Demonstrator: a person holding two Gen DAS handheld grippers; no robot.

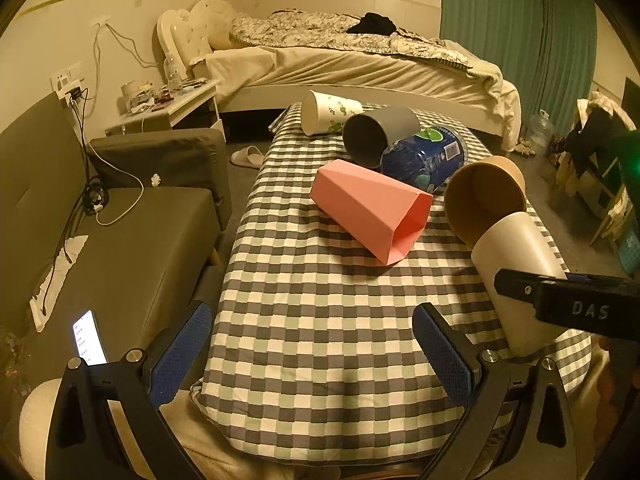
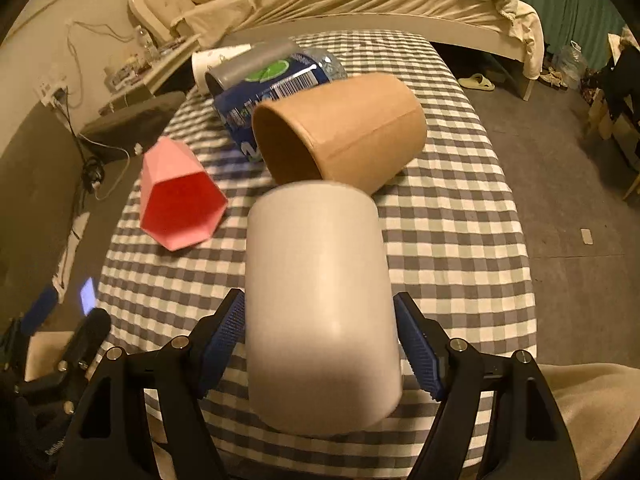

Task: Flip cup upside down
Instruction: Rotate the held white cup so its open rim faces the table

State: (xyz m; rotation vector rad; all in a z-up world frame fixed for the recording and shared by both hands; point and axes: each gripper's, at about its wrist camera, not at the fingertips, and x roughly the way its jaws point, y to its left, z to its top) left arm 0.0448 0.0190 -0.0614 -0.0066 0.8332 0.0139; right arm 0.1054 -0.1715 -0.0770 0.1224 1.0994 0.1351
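A plain white cup (image 2: 320, 304) is held tilted between the blue pads of my right gripper (image 2: 320, 340), closed base pointing away, just above the checkered cloth (image 2: 452, 240). The left wrist view shows the same cup (image 1: 520, 272) with a black right finger (image 1: 560, 300) across it. My left gripper (image 1: 312, 356) is open and empty over the near end of the cloth. Other cups lie on their sides: a pink faceted one (image 1: 372, 208), a brown one (image 1: 484, 196), a grey one (image 1: 376, 132) and a white leaf-printed one (image 1: 328, 112).
A blue bottle (image 1: 424, 156) lies between the grey and brown cups. A grey sofa (image 1: 120, 240) with cables and a lit phone (image 1: 89, 338) stands left of the table. A bed (image 1: 360, 60) lies behind, with slippers (image 2: 476, 81) on the floor.
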